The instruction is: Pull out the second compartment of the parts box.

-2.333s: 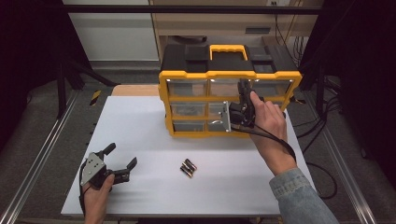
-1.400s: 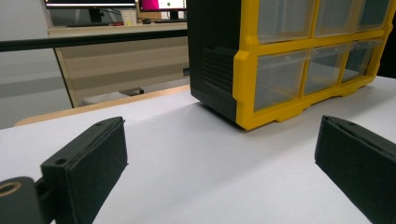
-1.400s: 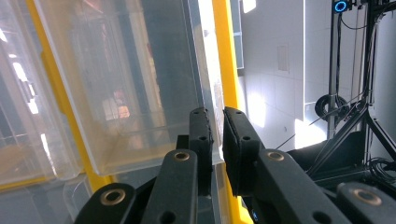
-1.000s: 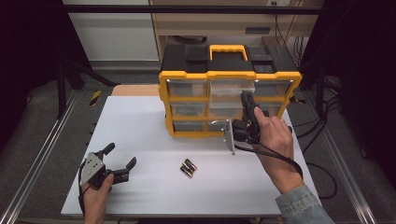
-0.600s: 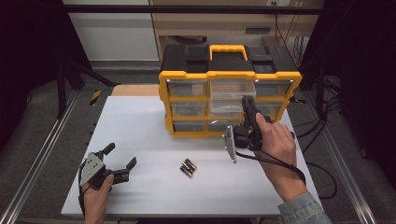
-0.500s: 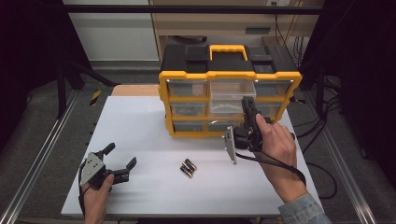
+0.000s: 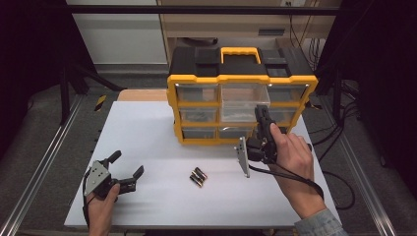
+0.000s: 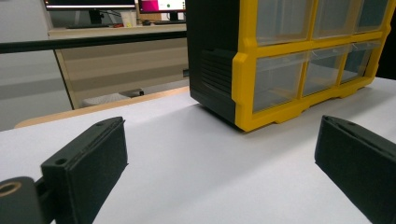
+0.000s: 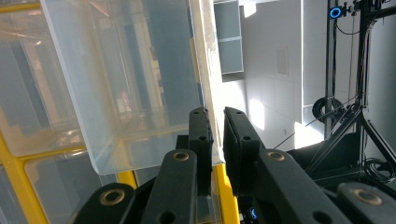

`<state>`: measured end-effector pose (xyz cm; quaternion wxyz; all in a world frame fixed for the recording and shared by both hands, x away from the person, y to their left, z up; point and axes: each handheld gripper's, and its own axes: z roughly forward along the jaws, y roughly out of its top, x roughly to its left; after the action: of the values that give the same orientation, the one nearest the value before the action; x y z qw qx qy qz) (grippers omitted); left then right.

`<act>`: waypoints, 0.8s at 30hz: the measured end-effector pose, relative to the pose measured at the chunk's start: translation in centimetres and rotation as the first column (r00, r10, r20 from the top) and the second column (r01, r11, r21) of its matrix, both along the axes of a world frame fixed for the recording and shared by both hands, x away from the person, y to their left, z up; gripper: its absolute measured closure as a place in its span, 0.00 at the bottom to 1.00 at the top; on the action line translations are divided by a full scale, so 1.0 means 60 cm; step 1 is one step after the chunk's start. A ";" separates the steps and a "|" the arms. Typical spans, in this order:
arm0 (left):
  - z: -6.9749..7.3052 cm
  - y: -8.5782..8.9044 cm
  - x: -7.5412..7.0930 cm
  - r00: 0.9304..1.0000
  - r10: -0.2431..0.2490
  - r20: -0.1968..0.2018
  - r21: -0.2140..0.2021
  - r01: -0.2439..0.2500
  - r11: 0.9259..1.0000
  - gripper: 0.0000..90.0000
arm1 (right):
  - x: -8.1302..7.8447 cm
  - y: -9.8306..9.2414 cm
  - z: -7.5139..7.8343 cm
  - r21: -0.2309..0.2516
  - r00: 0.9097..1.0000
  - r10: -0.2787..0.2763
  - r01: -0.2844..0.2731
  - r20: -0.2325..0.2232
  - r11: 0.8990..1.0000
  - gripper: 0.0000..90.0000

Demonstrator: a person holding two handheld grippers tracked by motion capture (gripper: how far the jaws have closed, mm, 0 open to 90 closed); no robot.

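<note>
Your worktop (image 7: 147, 128) is a plain white sheet with a wooden edge showing at its far left corner, framed by metal rails along both sides. The floor around it is grey, and the room beyond falls dark on either side; a pale cabinet and a wood-fronted desk stand behind. In the left gripper view, monitors sit on that desk.

The yellow-and-black organiser (image 7: 241, 93) stands at the far middle of the worktop, its clear drawers facing you. Your right tongs (image 7: 259, 117) are turned on their side at its front, and in the right gripper view they are clamped on the front wall of a clear drawer (image 9: 121, 93) drawn out of the middle row. Cables trail over the right edge of the worktop.

Two batteries (image 7: 198, 177) lie side by side, touching, on bare white between your hands. Your left tongs (image 7: 126, 164) rest low at the near left corner, spread wide apart with nothing between them, well apart from the organiser.
</note>
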<state>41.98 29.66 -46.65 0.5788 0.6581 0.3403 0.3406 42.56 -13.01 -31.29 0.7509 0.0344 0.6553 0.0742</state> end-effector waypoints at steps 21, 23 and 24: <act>0.000 -0.001 0.000 1.000 -0.003 0.000 0.004 0.003 1.000 0.02 | -0.023 -0.001 -0.002 0.012 1.000 0.004 -0.004 -0.006 1.000 0.90; 0.000 -0.001 0.000 1.000 -0.002 0.000 0.004 0.002 1.000 0.02 | -0.024 -0.001 -0.004 0.019 1.000 0.003 -0.003 -0.004 1.000 0.90; 0.000 -0.001 0.000 1.000 -0.002 0.000 0.003 0.002 1.000 0.02 | -0.024 0.000 -0.005 0.019 1.000 0.005 -0.005 -0.004 1.000 0.89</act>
<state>41.96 29.58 -46.63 0.5781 0.6595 0.3389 0.3406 41.11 -13.04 -31.56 0.7492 0.0400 0.6560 0.0821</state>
